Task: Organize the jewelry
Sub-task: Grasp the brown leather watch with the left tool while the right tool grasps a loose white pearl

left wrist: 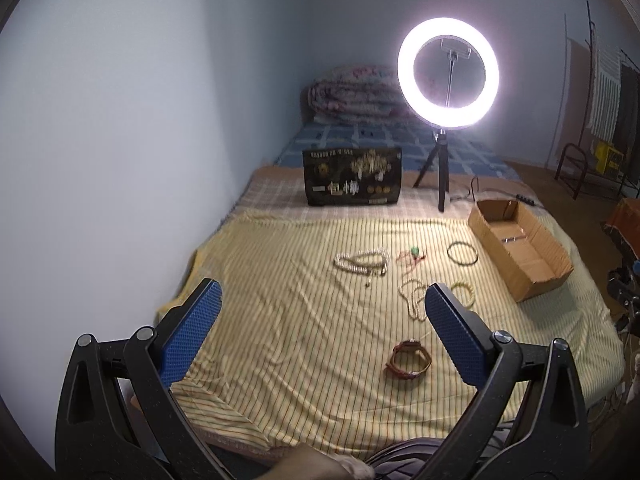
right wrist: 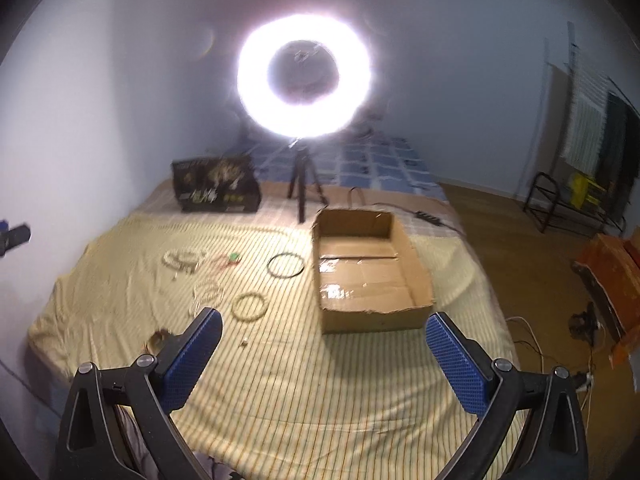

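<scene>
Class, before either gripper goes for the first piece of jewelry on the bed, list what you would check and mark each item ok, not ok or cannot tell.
1. Left gripper open, holding nothing: ok.
2. Right gripper open, holding nothing: ok.
3. Cardboard box open on top, with room inside: ok.
4. Brown leather bracelet lying apart from other pieces: ok.
5. Pearl necklace untangled: cannot tell.
6. Dark bangle clear of the box: ok.

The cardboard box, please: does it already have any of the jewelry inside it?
No. The cardboard box shows only its bare taped floor in the right wrist view.
</scene>
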`<action>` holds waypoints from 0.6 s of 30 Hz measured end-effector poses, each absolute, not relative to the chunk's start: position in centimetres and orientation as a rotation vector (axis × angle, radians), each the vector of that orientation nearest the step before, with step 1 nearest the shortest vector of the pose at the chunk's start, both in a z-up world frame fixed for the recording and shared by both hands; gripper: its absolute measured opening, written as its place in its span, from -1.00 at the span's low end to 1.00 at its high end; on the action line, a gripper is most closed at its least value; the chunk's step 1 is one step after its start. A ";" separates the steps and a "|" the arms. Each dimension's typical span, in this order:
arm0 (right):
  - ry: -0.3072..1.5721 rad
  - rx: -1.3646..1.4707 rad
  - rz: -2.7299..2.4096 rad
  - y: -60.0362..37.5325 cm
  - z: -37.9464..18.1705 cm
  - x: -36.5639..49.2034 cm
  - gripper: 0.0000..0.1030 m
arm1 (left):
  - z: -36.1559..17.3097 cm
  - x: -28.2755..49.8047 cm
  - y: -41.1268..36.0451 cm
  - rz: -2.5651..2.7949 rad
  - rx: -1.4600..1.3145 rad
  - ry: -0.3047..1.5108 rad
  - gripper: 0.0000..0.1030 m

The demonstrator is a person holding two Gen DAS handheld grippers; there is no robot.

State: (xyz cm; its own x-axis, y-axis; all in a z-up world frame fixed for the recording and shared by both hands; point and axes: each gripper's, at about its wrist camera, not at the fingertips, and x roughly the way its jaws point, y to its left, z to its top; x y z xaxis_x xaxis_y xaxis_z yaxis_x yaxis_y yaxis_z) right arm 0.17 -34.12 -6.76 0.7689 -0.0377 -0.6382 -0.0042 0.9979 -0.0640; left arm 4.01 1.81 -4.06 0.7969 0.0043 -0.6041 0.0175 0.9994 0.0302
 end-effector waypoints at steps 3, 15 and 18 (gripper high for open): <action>0.755 -0.132 0.021 -33.0 -8.6 1.6 0.99 | -5.7 5.0 2.1 -0.034 0.038 0.694 1.00; 0.948 -0.199 0.218 -30.2 -16.1 6.0 0.48 | -12.9 8.6 1.6 -0.197 -0.038 0.949 0.54; 0.981 -0.204 0.263 -29.6 -17.5 6.9 0.26 | -14.8 9.4 1.1 -0.246 -0.064 1.016 0.35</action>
State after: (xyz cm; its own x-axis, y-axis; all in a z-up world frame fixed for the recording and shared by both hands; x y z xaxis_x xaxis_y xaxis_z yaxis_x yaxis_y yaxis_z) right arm 6.95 -29.59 -17.48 0.5284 0.1268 -0.8395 -0.3097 0.9494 -0.0515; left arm 9.44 1.05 -14.76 0.5022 -0.2331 -0.8327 0.1737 0.9705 -0.1669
